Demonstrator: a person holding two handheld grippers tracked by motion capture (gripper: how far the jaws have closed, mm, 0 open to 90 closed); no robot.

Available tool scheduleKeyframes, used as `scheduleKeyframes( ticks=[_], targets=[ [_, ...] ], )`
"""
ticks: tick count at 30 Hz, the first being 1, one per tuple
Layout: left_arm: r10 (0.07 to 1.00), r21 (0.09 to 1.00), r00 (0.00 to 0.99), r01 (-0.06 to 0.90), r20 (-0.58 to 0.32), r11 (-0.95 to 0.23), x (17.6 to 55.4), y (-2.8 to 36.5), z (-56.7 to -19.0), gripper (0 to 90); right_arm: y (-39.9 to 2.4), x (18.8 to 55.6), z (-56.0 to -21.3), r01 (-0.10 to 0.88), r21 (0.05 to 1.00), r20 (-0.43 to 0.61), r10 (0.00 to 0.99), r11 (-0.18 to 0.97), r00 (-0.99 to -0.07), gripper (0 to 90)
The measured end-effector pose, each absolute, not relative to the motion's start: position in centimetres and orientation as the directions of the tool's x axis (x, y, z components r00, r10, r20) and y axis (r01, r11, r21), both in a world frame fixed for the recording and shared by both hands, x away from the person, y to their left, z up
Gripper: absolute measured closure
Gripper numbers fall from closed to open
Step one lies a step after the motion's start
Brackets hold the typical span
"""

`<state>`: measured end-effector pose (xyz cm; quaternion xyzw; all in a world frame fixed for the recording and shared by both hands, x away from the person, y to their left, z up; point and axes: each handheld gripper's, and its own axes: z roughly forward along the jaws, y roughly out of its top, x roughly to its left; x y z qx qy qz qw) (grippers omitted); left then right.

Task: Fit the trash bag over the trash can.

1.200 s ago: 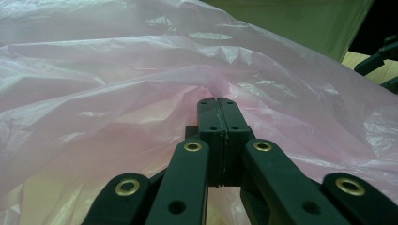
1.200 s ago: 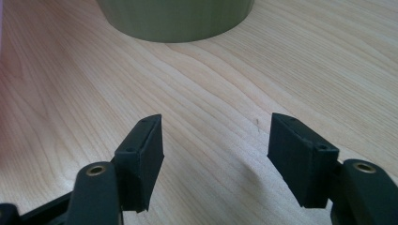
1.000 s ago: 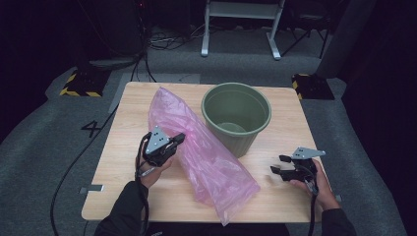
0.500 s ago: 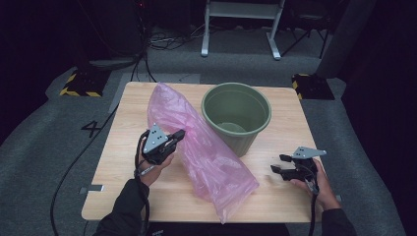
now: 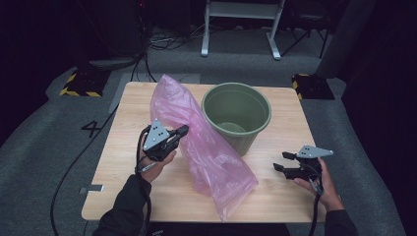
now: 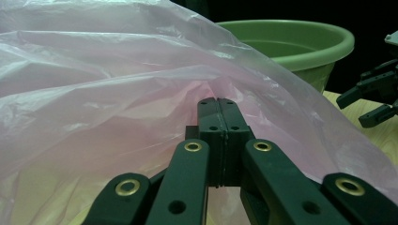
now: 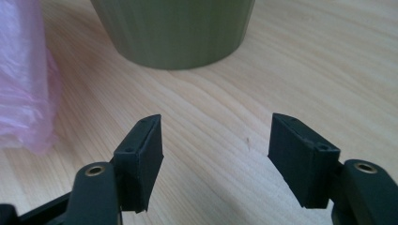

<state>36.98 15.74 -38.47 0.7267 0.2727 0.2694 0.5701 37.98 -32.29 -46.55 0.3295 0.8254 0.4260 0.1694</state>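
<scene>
The wooden counter stands on a grey carpeted floor, which is dark beyond the far edge.

On the counter, the pink plastic bag is the longest thing. It runs slantwise from near the far left corner down to the near edge, a little right of the middle. Its upper part is lifted and puffed, while the lower end lies flat and crumpled on the wood. In the left gripper view the film rises as a broad fold over the closed fingertips, with the bucket's rim behind it.

The green bucket stands upright toward the far edge, right of the counter's middle. The bag leans against its left wall. In the right gripper view its ribbed wall meets the wood well ahead of the spread fingers, with the bag's edge at the left.

The left gripper is held above the left half of the counter and points toward the bag. Its fingers are pressed together and pinch a fold of the pink film.

The right gripper hovers near the near right corner, well apart from the bag and the bucket. Its fingers are spread with nothing between them, only bare wood beneath.
</scene>
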Motion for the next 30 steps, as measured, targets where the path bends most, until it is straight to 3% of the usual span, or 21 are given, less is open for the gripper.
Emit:
scheduleKeyframes(
  ticks=[10,15,30],
  targets=[
    [0.691,0.977,0.713,0.040,0.119,-0.209,36.7,15.7,-36.5,89.5,-32.4,36.9,-42.3,0.288,0.887,-0.041,0.682,0.361,-0.730,33.1],
    [0.687,0.978,0.715,0.022,0.130,-0.208,36.9,15.2,-35.8,89.5,-31.6,36.9,-38.5,0.202,0.924,-0.079,0.678,0.326,-0.731,32.6],
    [0.631,0.976,0.759,-0.027,0.159,-0.214,37.9,12.7,-33.9,89.5,-27.0,37.5,-34.8,0.107,0.931,-0.144,0.619,0.350,-0.772,32.0]
  ],
)
